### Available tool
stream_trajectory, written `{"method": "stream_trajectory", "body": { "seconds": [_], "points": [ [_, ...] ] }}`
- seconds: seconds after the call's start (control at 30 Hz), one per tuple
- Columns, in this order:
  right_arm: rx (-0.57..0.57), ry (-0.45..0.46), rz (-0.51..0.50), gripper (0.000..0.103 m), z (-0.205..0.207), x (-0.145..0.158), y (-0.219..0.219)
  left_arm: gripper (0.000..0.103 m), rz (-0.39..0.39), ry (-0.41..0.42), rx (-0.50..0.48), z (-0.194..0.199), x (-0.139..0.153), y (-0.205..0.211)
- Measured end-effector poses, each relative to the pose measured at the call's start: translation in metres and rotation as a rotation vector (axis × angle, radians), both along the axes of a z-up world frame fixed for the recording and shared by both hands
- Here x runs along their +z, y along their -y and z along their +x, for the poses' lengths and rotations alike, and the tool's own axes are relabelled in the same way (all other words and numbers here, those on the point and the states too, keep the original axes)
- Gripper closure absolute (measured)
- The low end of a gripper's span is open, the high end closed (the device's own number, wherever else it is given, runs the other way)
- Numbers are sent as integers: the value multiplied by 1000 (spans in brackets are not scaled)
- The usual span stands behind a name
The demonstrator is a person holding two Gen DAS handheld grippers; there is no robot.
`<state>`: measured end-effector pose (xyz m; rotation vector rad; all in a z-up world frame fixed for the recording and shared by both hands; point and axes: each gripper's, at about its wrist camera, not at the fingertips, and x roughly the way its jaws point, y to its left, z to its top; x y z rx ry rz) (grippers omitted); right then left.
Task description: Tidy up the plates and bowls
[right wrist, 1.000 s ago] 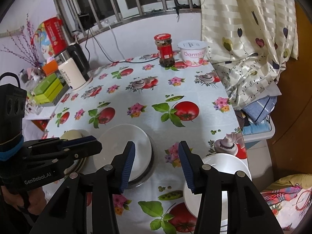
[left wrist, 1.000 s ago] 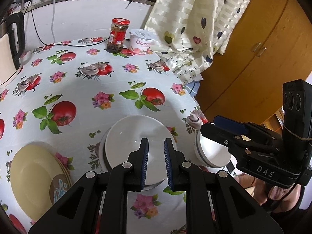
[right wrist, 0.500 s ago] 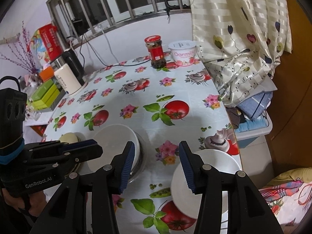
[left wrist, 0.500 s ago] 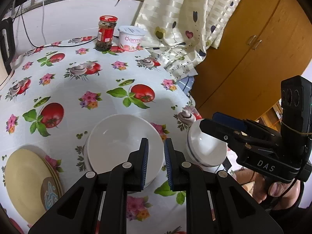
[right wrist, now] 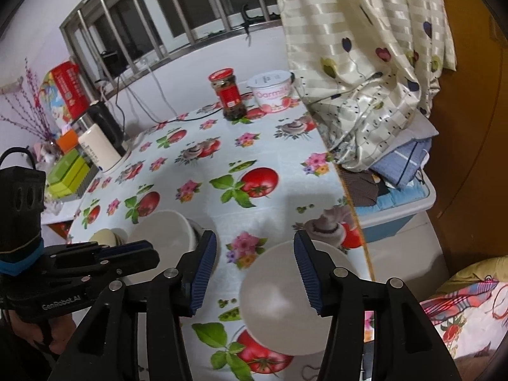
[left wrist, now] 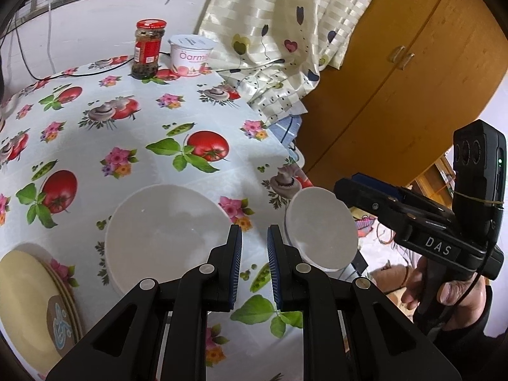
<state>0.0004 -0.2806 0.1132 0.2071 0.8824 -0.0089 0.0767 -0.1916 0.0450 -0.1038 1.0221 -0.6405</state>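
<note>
Two white bowls sit on the table: the big bowl left, the small bowl at the right edge. The right gripper is nearer the small one, jaws opening with its rim under the right pad. The left gripper stands narrow, holding nothing, between the bowls.
</note>
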Motion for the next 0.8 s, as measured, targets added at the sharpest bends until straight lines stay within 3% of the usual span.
{"method": "stream_trajectory", "body": {
  "seconds": [0.8],
  "points": [
    [-119,-54,26,49,-17,-17,48,85,1,-57,-80,3,-18,39]
  ]
}}
